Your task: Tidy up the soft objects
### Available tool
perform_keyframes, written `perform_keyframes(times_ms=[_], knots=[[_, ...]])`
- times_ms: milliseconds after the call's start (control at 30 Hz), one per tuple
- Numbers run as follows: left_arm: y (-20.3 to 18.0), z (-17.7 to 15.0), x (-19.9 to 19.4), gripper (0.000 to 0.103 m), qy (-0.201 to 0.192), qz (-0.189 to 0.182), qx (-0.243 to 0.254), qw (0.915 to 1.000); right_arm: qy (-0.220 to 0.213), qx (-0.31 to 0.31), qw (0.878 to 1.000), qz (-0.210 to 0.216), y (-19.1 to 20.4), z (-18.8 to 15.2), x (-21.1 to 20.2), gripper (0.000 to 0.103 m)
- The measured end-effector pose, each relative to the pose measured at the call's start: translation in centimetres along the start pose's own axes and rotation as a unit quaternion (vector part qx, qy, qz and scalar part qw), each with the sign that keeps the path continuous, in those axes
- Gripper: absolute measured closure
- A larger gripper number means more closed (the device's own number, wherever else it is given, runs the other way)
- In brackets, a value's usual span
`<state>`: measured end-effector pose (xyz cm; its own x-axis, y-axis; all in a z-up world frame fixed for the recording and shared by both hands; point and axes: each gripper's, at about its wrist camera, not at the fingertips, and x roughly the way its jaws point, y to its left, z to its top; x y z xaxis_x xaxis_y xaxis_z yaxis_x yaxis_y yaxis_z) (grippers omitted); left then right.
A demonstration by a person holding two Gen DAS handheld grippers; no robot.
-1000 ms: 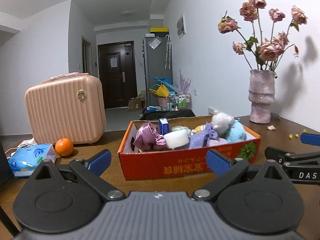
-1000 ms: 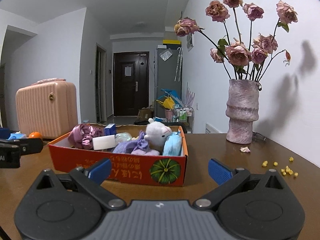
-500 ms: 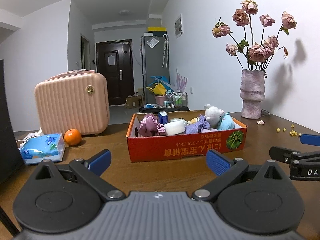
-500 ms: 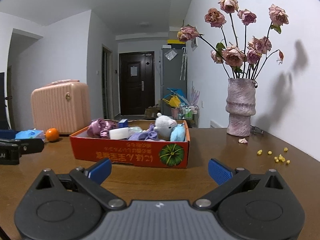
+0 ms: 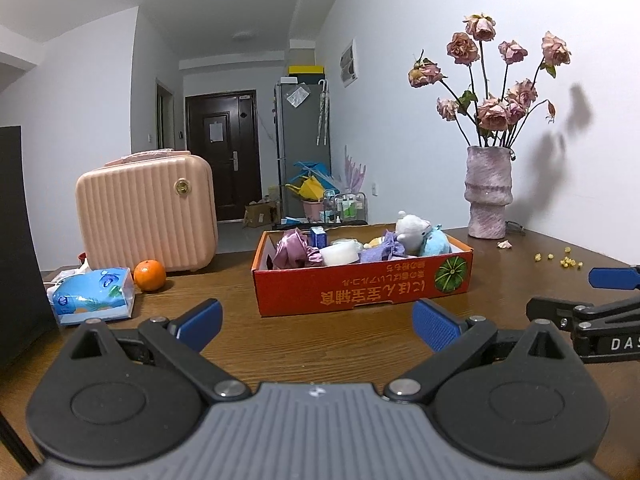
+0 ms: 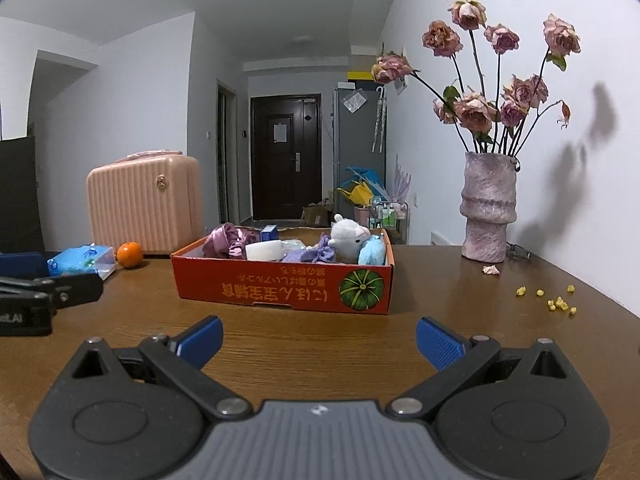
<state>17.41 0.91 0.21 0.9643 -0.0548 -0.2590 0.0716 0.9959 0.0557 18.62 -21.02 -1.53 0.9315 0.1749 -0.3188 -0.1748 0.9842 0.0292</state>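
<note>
Both grippers have pulled back from the orange cardboard box (image 5: 362,286) over the last second; it now looks smaller and farther off in each wrist view. Left gripper (image 5: 316,322) hangs low over the brown table (image 5: 280,344) with its blue pads wide apart and nothing between them. Right gripper (image 6: 318,338) likewise: pads spread, empty, squared up on the box front.

Soft objects all sit inside the box: crumpled purple satin cloth (image 5: 294,248) at its left end, white foam-like block (image 5: 340,254) mid-box, lilac fabric bundle (image 5: 382,250), white plush toy (image 6: 348,238) upright near the right end, pale blue fuzzy piece (image 6: 372,250) against the right wall.

Left of the box: orange fruit (image 5: 149,275), glossy blue tissue pack (image 5: 94,296), ribbed pink hard case (image 5: 148,216). Right of the box: rough, lumpy pink vase (image 6: 488,208) of dried roses, yellow crumbs (image 6: 558,302) scattered.

Judgement: task looks at or near its finish. If anything needs tidying, come in over the low rim from above, pinch the plush or satin by a bulging fold, and close gently, since these things compress and slip. Keep well clear of the vase.
</note>
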Motion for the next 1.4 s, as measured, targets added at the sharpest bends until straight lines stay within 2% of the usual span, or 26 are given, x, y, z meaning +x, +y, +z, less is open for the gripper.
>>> perform_keyframes(times_ms=[333, 1400], knots=[[0.0, 0.0, -0.5, 0.0, -0.009, -0.002, -0.001, 1.0, -0.023, -0.006, 1.0, 0.0, 0.4, 0.6, -1.4, 0.0], [0.0, -0.1, -0.6, 0.0, -0.01, -0.002, -0.001, 0.9999, -0.027, -0.007, 1.0, 0.0, 0.5, 0.7, -1.6, 0.0]])
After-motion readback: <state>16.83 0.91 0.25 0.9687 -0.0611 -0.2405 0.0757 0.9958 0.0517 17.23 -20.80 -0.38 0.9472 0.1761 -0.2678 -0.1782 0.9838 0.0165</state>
